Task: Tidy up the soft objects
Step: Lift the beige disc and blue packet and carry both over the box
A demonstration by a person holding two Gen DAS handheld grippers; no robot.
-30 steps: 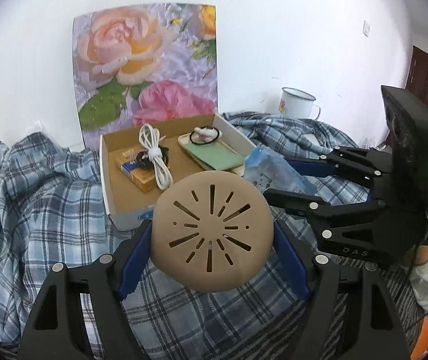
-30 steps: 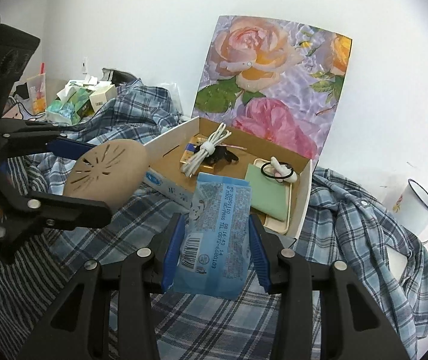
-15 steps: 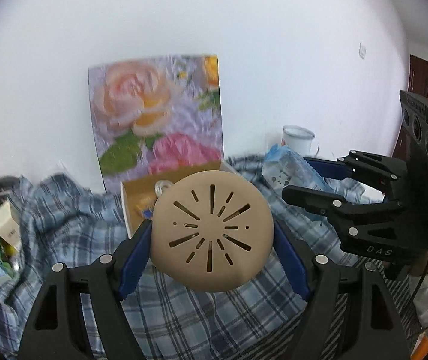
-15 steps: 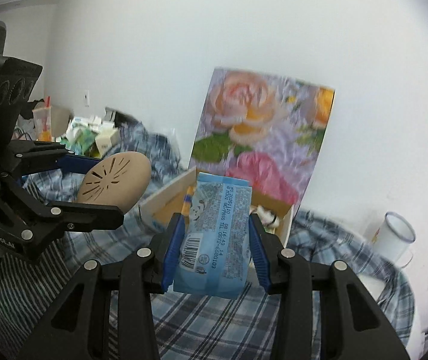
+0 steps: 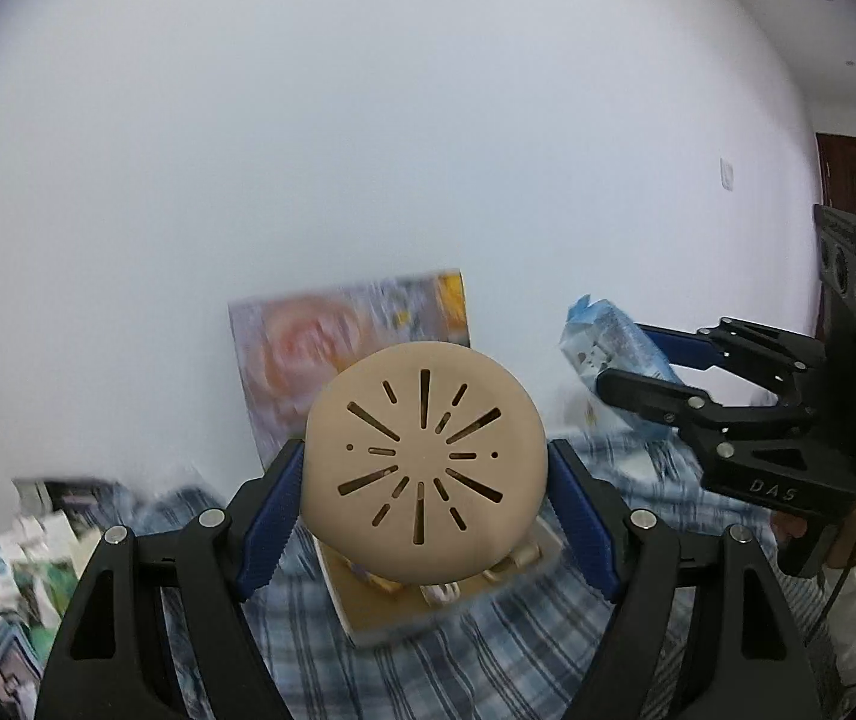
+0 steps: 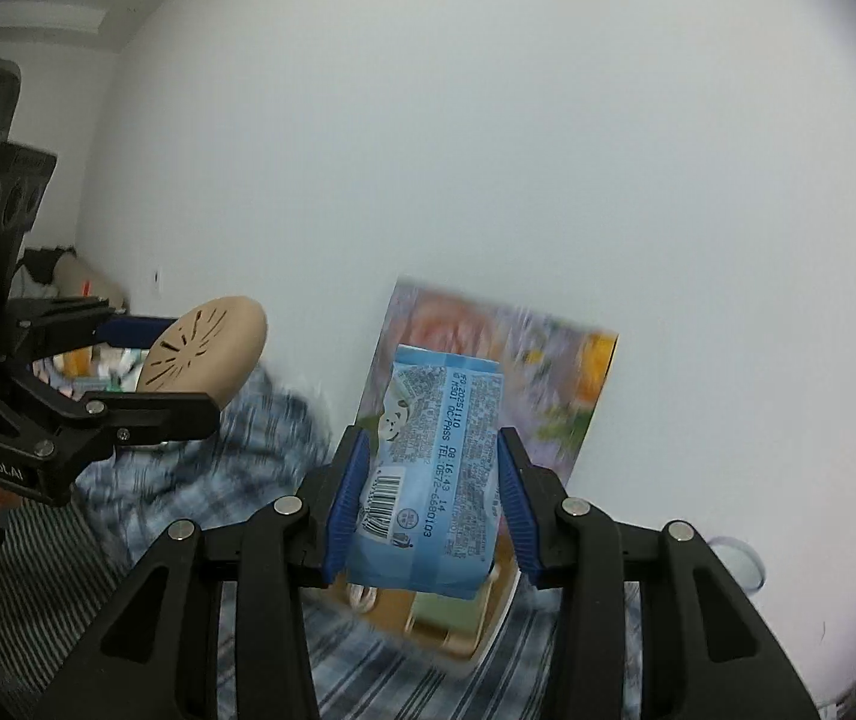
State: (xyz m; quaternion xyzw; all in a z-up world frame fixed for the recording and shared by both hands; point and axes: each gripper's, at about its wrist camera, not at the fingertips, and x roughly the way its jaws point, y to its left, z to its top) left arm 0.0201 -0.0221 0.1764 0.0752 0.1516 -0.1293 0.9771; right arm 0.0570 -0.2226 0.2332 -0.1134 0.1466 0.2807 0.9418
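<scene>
L gripper (image 5: 425,474) clamps soft tan pad (image 5: 425,462) edge-to-edge betw jaws, R gripper (image 6: 428,504) squeezes light crinkly blue packet (image 6: 433,480) mid-sides; likely slippery, grip centred.

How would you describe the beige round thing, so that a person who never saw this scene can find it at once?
Start from the flower picture leaning on the white wall, above the checked cloth. In front of it, the left tool grips a tan, domed disc between its blue pads. Its dark slits, fanning out from the centre, set it apart from the blue printed packet in the right tool.
</scene>
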